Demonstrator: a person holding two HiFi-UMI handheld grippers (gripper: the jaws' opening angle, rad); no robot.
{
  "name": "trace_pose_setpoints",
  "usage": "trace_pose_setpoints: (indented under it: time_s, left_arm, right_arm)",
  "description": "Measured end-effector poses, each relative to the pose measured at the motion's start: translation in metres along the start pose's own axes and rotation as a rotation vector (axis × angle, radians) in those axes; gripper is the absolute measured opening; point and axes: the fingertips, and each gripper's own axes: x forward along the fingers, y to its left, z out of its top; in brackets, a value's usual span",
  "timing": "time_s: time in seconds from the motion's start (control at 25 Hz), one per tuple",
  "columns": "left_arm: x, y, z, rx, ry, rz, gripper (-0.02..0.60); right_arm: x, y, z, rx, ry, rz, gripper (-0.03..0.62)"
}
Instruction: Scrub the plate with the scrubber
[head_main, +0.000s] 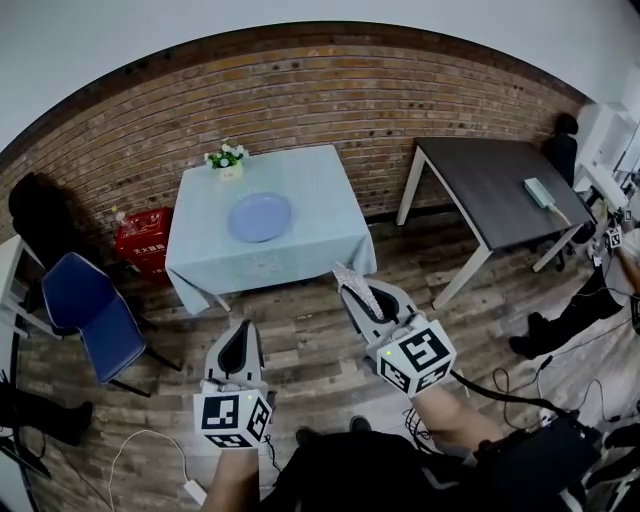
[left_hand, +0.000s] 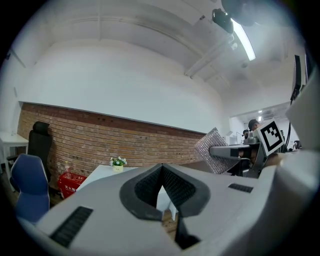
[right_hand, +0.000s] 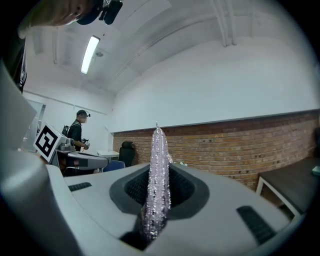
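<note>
From overhead, the plate (head_main: 259, 217) lies flat on the counter (head_main: 320, 185), well ahead of both hands. It sits almost straight before the left tongs (head_main: 237, 345), and ahead and leftward of the right tongs (head_main: 362, 298). Looking along the left tongs, their jaws meet on nothing. Looking along the right tongs, they pinch the scrubber (right_hand: 159, 170) edge-on, its length jutting forward.

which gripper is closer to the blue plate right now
Right. The right gripper, shut on the scrubber, reaches toward the front right corner of the table, short of the plate. The left gripper, shut and empty, hangs farther back over the floor.
</note>
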Motion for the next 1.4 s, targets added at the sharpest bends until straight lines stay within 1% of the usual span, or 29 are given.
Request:
trace_pose_setpoints:
  time_s: [0.2,0.4,0.68,1.0,1.2,1.4]
  left_arm:
    - [-0.005,0.019,-0.003,-0.008,0.003,-0.014,0.011]
    - [-0.010,0.041,-0.005,-0.003,-0.007,-0.030,0.011]
    - [-0.005,0.060,-0.009,-0.019,0.010,-0.054,0.011]
    - [0.019,0.090,-0.007,-0.004,0.013,-0.025,0.011]
    - [0.047,0.106,-0.001,0.014,0.009,-0.004,0.011]
    - [0.089,0.123,0.003,0.017,0.013,0.013,0.011]
  right_arm:
    - [0.014,0.018,-0.003,-0.010,0.015,0.006,0.061]
    - [0.025,0.037,-0.005,-0.052,0.018,-0.002,0.061]
    - [0.041,0.043,-0.009,-0.053,0.044,-0.019,0.061]
    - [0.090,0.034,-0.009,-0.038,0.025,0.017,0.061]
    - [0.126,0.012,-0.007,-0.026,0.011,0.030,0.061]
    - [0.165,-0.015,-0.011,-0.010,0.021,0.054,0.061]
